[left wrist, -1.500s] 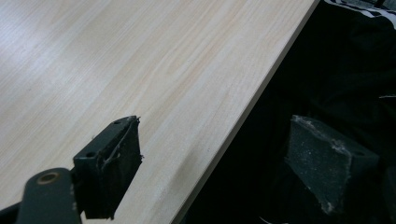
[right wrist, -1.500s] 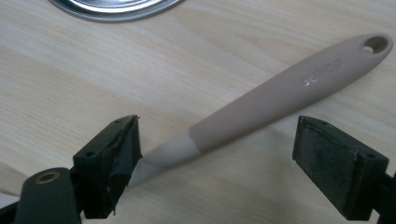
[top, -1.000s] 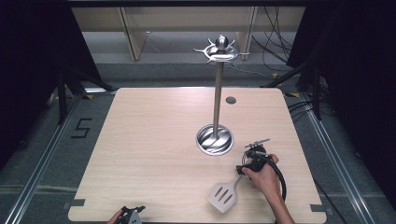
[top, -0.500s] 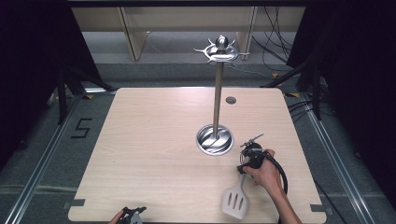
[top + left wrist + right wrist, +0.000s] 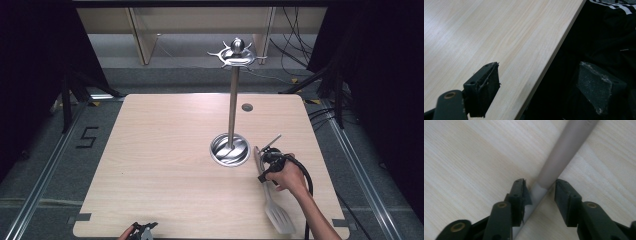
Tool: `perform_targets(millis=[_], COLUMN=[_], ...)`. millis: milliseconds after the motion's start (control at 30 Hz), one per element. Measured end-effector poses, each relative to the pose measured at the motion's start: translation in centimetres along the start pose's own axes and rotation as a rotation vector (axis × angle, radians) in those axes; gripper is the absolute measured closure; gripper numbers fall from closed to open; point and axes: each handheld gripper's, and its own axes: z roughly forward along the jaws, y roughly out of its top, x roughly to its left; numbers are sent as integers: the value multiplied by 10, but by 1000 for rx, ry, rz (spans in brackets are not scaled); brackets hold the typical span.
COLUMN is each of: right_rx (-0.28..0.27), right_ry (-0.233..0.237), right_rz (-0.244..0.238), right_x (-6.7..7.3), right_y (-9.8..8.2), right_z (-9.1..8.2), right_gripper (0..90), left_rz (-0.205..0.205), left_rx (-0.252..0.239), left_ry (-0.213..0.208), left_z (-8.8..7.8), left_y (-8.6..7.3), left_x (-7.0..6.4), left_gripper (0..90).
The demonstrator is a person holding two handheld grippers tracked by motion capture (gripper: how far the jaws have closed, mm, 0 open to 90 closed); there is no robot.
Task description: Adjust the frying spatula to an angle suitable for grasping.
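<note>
A slotted grey spatula (image 5: 278, 216) lies on the wooden table (image 5: 160, 150) at the front right, its head toward the front edge and its handle (image 5: 564, 152) pointing at the stand's base. My right gripper (image 5: 263, 170) is low over the table, its jaws closed around the handle's mid part (image 5: 540, 191). A metal utensil stand (image 5: 232, 100) rises from a round base (image 5: 230, 149) at the table's middle, with bare hooks at its top (image 5: 236, 52). My left gripper (image 5: 142, 230) sits at the front edge, open and holding nothing (image 5: 541, 75), one jaw over the wood, the other past the edge.
A small round hole (image 5: 246, 107) sits in the table behind the stand. Dark floor and metal rails (image 5: 45, 170) flank the table, and cables (image 5: 300, 55) lie at the back right. A person's dark clothing (image 5: 614, 30) lies beyond the front edge.
The spatula has swung around in my right gripper: its head moved right and toward the front edge, so it now lies nearly front to back. The left gripper has stayed put.
</note>
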Motion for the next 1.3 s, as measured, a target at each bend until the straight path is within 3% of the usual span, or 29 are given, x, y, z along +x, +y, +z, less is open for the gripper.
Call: perform_targets(millis=[67, 200, 233, 267, 300, 367, 400, 600, 700, 1033, 1100, 1167, 1267, 1300], right_rx=[-1, 23, 61, 61, 62, 59, 82, 68, 77, 24, 9, -27, -74, -106], right_ry=[29, 39, 28, 28, 28, 24, 25, 19, 24, -8, 0, -6, 6, -1], right_rz=[31, 11, 56, 56, 10, -10, 14, -1, -3, -72, -59, -66, -65, -97], right_x=[-4, -12, -9, -9, -11, -12, -10, -13, -12, -22, -20, -21, -21, -23], right_y=[0, 4, 6, 6, 9, 11, 12, 12, 11, 0, -1, -2, -6, -7], right_z=[0, -1, -2, -2, -1, 1, -1, 0, -1, -18, -24, -30, -41, -42], right_gripper=[661, 689, 691, 691, 696, 702, 703, 713, 732, 767, 767, 767, 768, 768], left_rz=[0, 1, 0, 0, 6, 6, 7, 10, 12, 28, 27, 23, 26, 30], left_rx=[3, 2, 2, 2, 5, 4, 4, 7, -15, -13, -13, -20, -20, -23], left_ry=[-8, -13, -15, -15, -3, -2, -5, -11, -3, -14, -4, -19, -7, -2], left_z=[1, 2, 2, 2, 1, 1, 1, 2, 1, 1, 0, 1, 0, -1], left_y=[0, 0, 0, 0, 0, 0, 0, 0, 1, 2, 2, 2, 2, 2], left_x=[0, -1, -1, -1, -1, -1, -1, -1, -1, -1, -1, -1, -1, -1], left_gripper=[172, 172, 172, 172, 172, 172, 172, 173, 175, 176, 176, 176, 176, 176])
